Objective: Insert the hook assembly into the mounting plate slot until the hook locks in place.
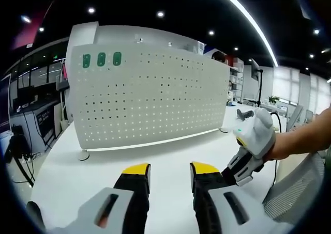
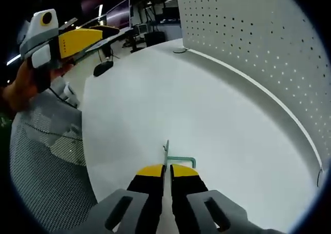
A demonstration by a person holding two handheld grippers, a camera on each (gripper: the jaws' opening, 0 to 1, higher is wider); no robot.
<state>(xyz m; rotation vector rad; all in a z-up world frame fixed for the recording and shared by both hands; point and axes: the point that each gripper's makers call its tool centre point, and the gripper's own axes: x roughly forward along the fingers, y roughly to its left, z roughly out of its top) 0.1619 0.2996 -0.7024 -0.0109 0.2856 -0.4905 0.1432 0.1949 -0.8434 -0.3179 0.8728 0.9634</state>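
Clearly the risk sits in the grip and in the aim. At the far left of the left gripper view, three green tabs (image 1: 101, 59) sit near the top corner of the white perforated mounting plate (image 1: 150, 94), which stands upright on round feet at the far side of the pale surface (image 1: 67, 177). Nearer, the left tool (image 1: 169, 173) hovers released, its yellow-tipped jaws apart with nothing between them. Further right, the right tool (image 1: 247, 159) comes into that view, carried by a person's hand (image 1: 279, 147), well apart from the plate.

In the right gripper view, the right tool (image 2: 166, 171) is clenched on the hook assembly (image 2: 176, 159), a thin greenish piece whose upright strip rises between the jaws and whose arm juts right just above the surface. The plate rises along the right and far side.

The strip is thin and held only by its edge, so I judge it could pivot or slip out if the arm meets the plate off-centre. The holes are small and closely spaced; a tilted approach could jam the hook, or seat it without locking. A hard push might tip the plate or slide it away on its feet, since the left tool isn't bracing it.
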